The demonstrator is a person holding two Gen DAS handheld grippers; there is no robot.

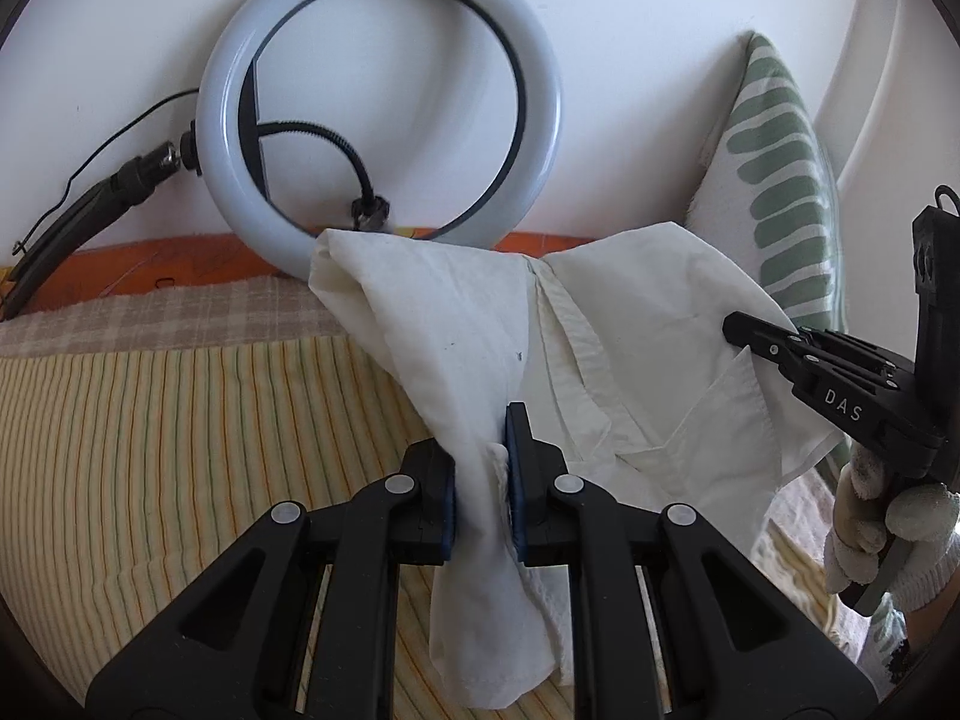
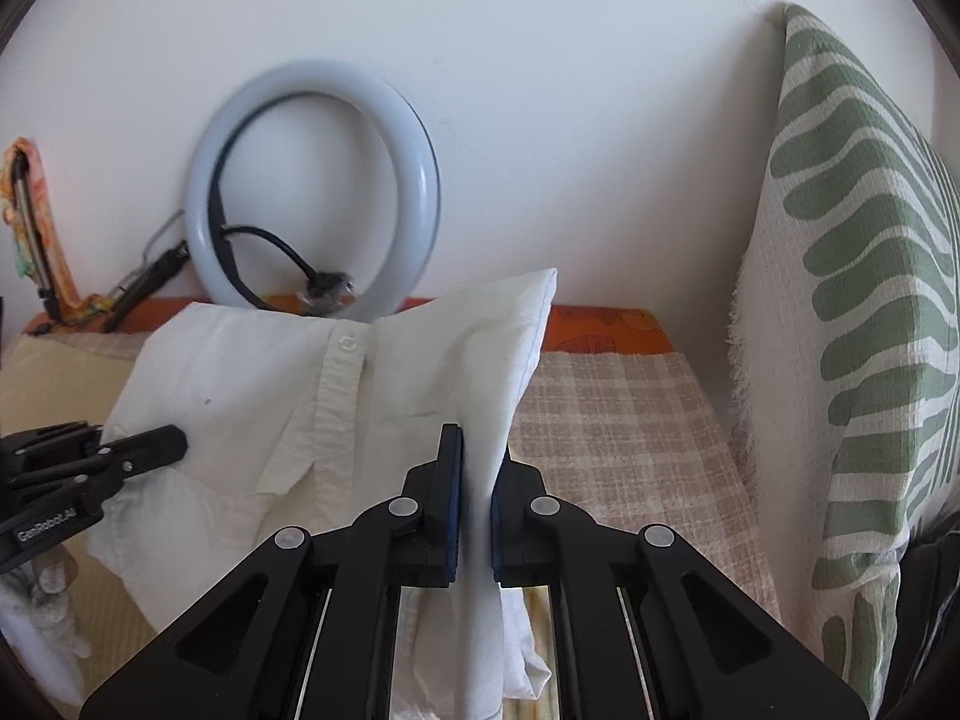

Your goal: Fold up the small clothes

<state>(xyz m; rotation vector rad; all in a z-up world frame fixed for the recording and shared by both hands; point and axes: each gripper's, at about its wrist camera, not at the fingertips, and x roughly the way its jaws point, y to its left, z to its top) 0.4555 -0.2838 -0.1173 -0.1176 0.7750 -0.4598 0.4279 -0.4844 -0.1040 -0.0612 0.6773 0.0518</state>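
A small white button-up shirt (image 1: 636,324) is stretched in the air between both grippers, above a striped and checked bed cover (image 1: 180,396). My left gripper (image 1: 483,480) is shut on a bunched side of the shirt, cloth hanging down between its blue pads. My right gripper (image 2: 477,510) is shut on the other side of the shirt (image 2: 300,396), whose placket and button face the camera. In the left wrist view the right gripper (image 1: 738,330) sits at the shirt's right edge, held by a gloved hand (image 1: 882,534). The left gripper (image 2: 174,444) shows in the right wrist view at the left.
A white ring light (image 1: 384,114) with its cable and stand leans on the white wall at the back. A green and white patterned pillow (image 2: 852,300) stands upright at the right. An orange sheet edge (image 2: 600,324) runs along the wall.
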